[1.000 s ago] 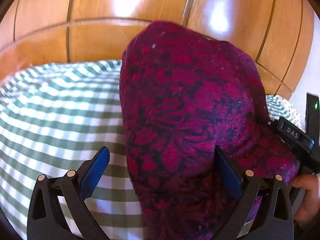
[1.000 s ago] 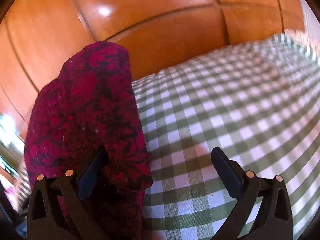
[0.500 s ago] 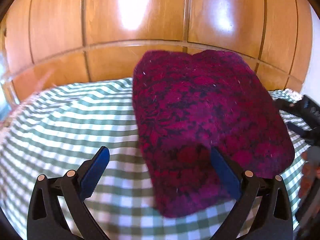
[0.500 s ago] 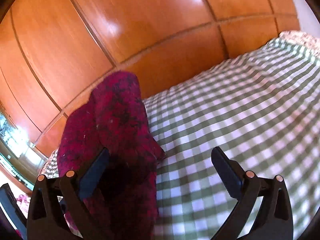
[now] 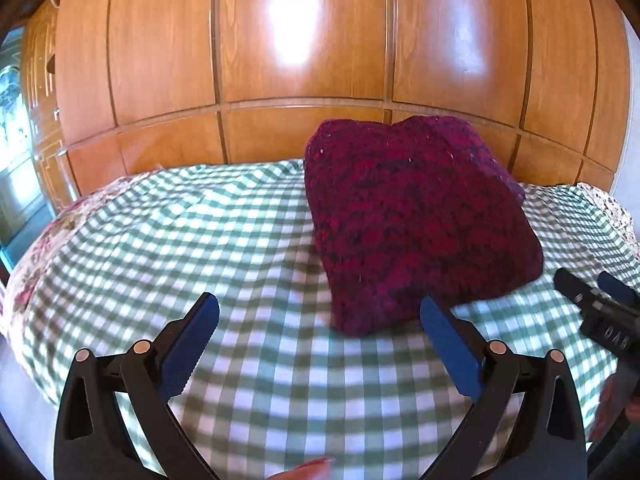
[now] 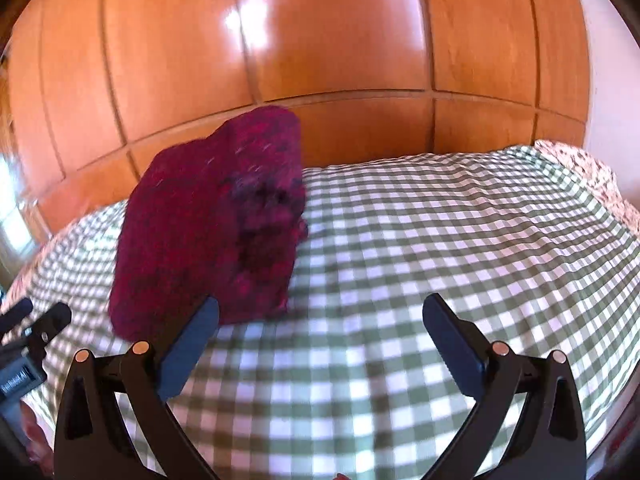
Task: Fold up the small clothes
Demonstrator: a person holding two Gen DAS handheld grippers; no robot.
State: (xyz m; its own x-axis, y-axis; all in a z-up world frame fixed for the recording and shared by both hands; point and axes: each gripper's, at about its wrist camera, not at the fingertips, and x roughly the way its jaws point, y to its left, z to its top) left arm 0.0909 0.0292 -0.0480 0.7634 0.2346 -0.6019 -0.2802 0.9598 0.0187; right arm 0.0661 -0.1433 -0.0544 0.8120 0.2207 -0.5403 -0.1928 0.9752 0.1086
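We hold our left gripper (image 5: 319, 322) wide open, and nothing is between its blue pads (image 5: 191, 344). The dark red knitted garment (image 5: 416, 220) sits just ahead of it, a bit to the right, folded into a thick bundle. It rests on the green checked bed cover (image 5: 180, 240). The right pad's tip looks very near the bundle's front edge, but we cannot tell if they touch.

Our right gripper (image 6: 320, 326) is wide open too, with only checked cover between its pads. From here the red bundle (image 6: 208, 224) lies ahead and to the left, and looks blurry. Its near edge is right behind the left pad (image 6: 188, 356).

Behind the bed stands a shiny brown wooden wall (image 5: 304, 40). A flowery sheet (image 5: 44, 248) peeks out at the bed's edge, far left of our left gripper.
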